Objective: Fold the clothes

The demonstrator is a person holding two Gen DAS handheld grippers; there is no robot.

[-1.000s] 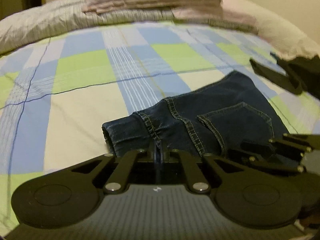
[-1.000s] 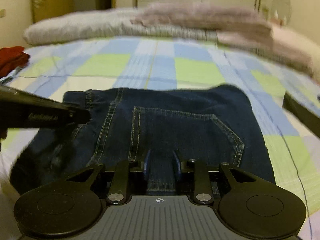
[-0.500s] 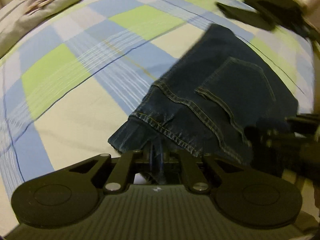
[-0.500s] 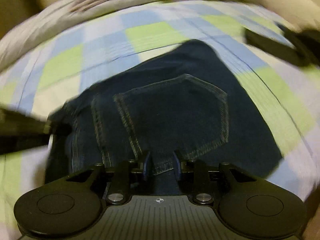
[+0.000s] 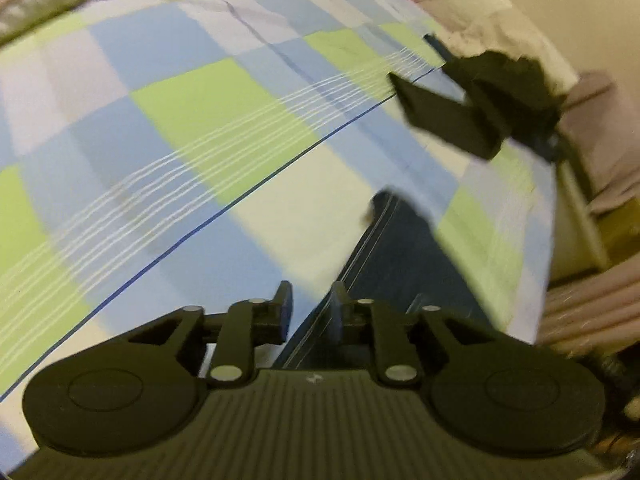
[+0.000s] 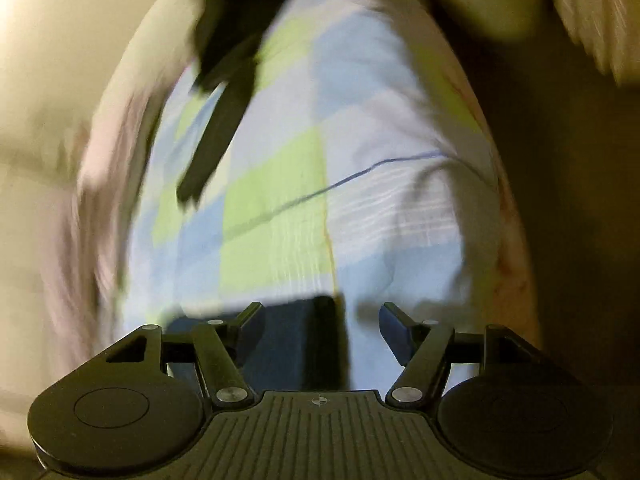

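Note:
The dark blue jeans lie folded on the checked bedsheet, just right of my left gripper. That gripper is open by a small gap; its right finger sits over the denim edge and nothing is clamped. In the right wrist view my right gripper is wide open above a corner of the jeans, holding nothing. Each gripper also appears in the other's view, the right gripper far right and the left gripper upper left. Both views are motion-blurred.
The bed's pale edge and bedding curve along the top and right. A cream wall and folded pinkish cloth are beyond the right side. The sheet drops off at its right edge.
Both grippers were shut on the jeans and carried them sideways across the bed. Now both have opened and let go, and the jeans rest on the sheet.

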